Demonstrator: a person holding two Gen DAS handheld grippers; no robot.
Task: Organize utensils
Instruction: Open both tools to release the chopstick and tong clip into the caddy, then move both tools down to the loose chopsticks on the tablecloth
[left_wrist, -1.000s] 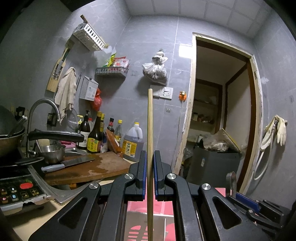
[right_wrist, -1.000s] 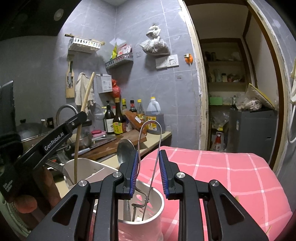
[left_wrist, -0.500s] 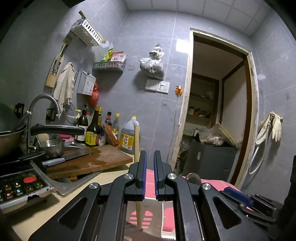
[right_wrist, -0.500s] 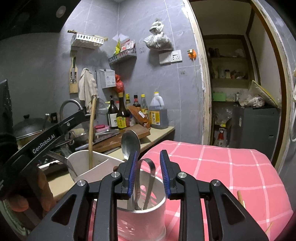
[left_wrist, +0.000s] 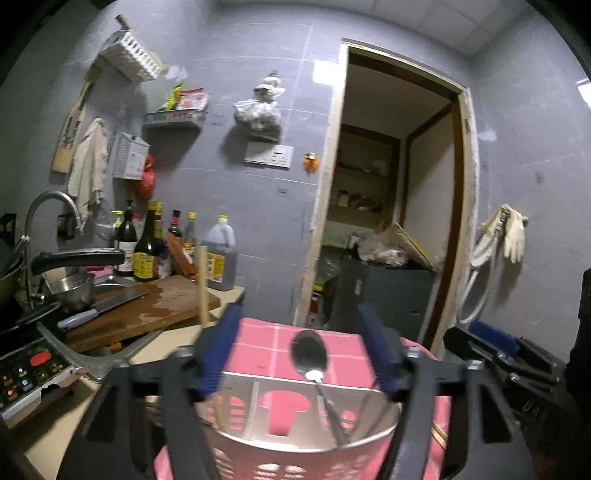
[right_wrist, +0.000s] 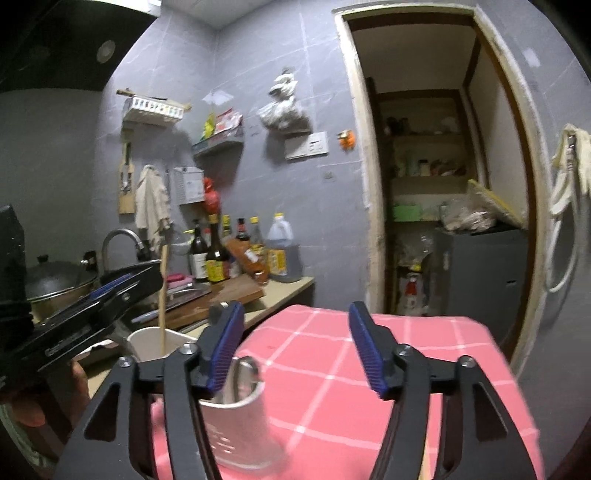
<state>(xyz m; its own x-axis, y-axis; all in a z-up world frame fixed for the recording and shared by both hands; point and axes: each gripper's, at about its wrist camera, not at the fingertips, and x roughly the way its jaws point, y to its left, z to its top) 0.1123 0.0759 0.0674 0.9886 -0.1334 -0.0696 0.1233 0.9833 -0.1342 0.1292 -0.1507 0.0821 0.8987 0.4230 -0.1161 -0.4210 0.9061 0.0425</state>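
Observation:
A white divided utensil holder (left_wrist: 295, 428) stands on the pink checked cloth (left_wrist: 332, 347). A metal spoon (left_wrist: 309, 356) stands upright in its right compartment and a wooden chopstick (left_wrist: 202, 284) in its left. My left gripper (left_wrist: 301, 350) is open and empty, just above the holder. In the right wrist view the holder (right_wrist: 236, 417) sits at lower left with metal tongs (right_wrist: 246, 373) inside and the chopstick (right_wrist: 162, 299) leaning out. My right gripper (right_wrist: 295, 347) is open and empty, above and right of the holder.
A kitchen counter on the left carries a wooden cutting board (left_wrist: 147, 310) with a cleaver (left_wrist: 103, 306), sauce bottles (left_wrist: 147, 247), a sink tap (left_wrist: 48, 221), a pan (left_wrist: 74, 258) and an induction hob (left_wrist: 26, 369). A doorway (left_wrist: 399, 206) opens behind the table.
Both grippers have opened. The left let go of the chopstick, which now stands in the holder. The right let go of the tongs, which dropped into the holder.

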